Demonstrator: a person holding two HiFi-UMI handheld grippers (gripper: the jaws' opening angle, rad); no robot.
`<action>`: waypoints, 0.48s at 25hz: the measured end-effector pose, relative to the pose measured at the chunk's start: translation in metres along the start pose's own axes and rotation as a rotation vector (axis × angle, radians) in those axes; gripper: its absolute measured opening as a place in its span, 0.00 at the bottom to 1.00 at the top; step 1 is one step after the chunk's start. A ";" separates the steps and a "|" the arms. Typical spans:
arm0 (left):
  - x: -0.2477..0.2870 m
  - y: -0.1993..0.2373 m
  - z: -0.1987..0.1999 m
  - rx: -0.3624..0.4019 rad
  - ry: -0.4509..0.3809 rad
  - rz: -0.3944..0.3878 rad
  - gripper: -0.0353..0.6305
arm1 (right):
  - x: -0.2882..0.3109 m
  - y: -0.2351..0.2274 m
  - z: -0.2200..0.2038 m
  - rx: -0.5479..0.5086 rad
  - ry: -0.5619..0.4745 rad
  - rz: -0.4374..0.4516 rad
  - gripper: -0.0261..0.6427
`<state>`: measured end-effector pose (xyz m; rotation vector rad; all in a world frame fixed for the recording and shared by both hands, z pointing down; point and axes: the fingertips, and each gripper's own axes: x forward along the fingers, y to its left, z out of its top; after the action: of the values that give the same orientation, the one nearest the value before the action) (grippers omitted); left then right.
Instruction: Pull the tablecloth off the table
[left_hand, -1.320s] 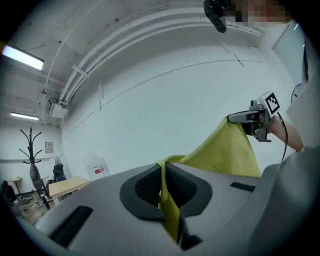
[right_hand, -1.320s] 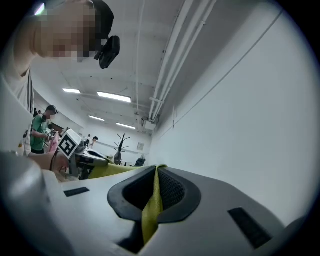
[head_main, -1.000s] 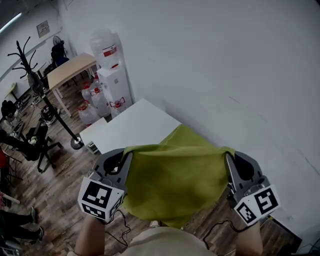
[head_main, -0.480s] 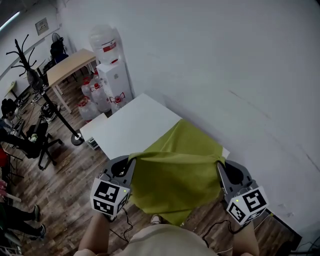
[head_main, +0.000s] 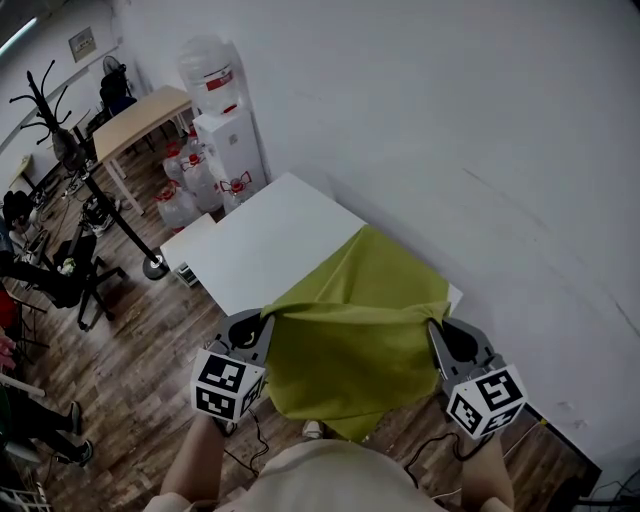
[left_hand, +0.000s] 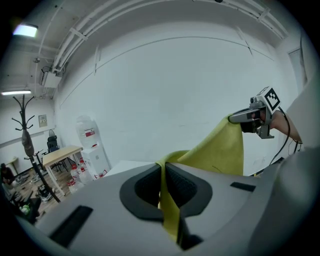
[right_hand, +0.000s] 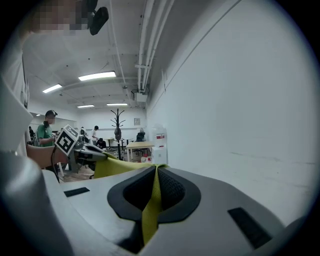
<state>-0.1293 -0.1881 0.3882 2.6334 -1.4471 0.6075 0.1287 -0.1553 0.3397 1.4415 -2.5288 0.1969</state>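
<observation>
**Tablecloth held by thin pinches, far end on the bench**

The tablecloth (head_main: 355, 320) could be lost from either pinch, since only a narrow fold is caught in each gripper. An uneven or sudden pull would likely be the cause. Its far end could also be snagged on the bench (head_main: 265, 245) edge, or the sagging middle dragged on the floor. The cloth is stretched between the grippers. The left gripper (head_main: 264, 322) is clamped on the corner at 9 o'clock and the right gripper (head_main: 436, 324) on the corner at 3 o'clock. The far end is draped over the bench corner at 12 o'clock.
</observation>
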 end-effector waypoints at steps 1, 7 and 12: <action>0.000 0.001 -0.001 -0.001 0.001 -0.001 0.09 | 0.001 0.000 0.000 0.002 0.000 0.000 0.09; 0.004 0.005 0.000 -0.003 -0.002 -0.005 0.09 | 0.005 -0.001 -0.001 0.011 -0.003 -0.002 0.09; 0.004 0.004 0.007 0.000 -0.004 -0.013 0.09 | 0.002 -0.003 0.005 0.010 -0.004 -0.001 0.09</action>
<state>-0.1287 -0.1952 0.3828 2.6431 -1.4301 0.6007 0.1297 -0.1599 0.3359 1.4475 -2.5337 0.2067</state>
